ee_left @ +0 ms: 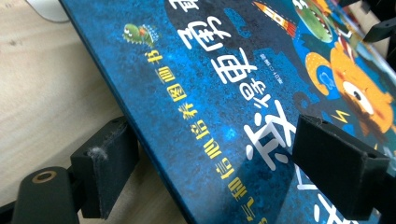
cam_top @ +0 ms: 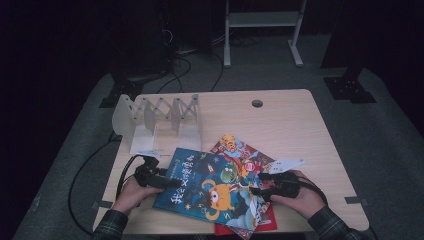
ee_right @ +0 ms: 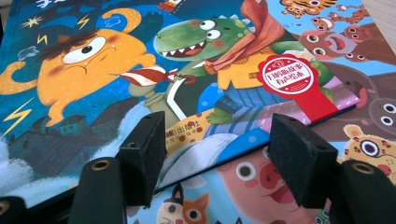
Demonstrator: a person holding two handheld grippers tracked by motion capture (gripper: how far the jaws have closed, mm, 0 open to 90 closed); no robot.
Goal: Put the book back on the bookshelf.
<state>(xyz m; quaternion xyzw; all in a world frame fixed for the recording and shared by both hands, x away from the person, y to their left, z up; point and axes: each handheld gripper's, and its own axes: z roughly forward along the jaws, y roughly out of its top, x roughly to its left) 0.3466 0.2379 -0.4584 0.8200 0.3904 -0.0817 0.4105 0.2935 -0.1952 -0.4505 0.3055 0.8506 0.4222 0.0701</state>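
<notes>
So on the far left of the wooden table [cam_top: 290,120] there's a white folding book rack [cam_top: 157,117], standing empty, well apart from the books. Nearer, on the left, the left gripper [cam_top: 167,183] comes in at the left edge of the blue book [cam_top: 210,187]. In the left gripper view its jaws sit one on each side of that edge, one under the book against the table side, the other over the cover by the white lettering; they look fairly narrow with the book's edge between them, but I can't tell if the pads actually press on it. The blue book [ee_left: 224,84] has an orange monster and a green dinosaur on the cover and lies near the front middle of the table, on top of the other books. A colourful animal book [cam_top: 239,152] pokes out behind it toward the far right, and a red book [cam_top: 270,222] peeks out underneath at the near edge. On the right, the right gripper [cam_top: 257,186] sits at the blue book's right edge. In the right gripper view its jaws stand apart, straddling the blue book's [ee_right: 140,70] corner over the animal book [ee_right: 261,182], and the pads don't seem to be clamping anything.
</notes>
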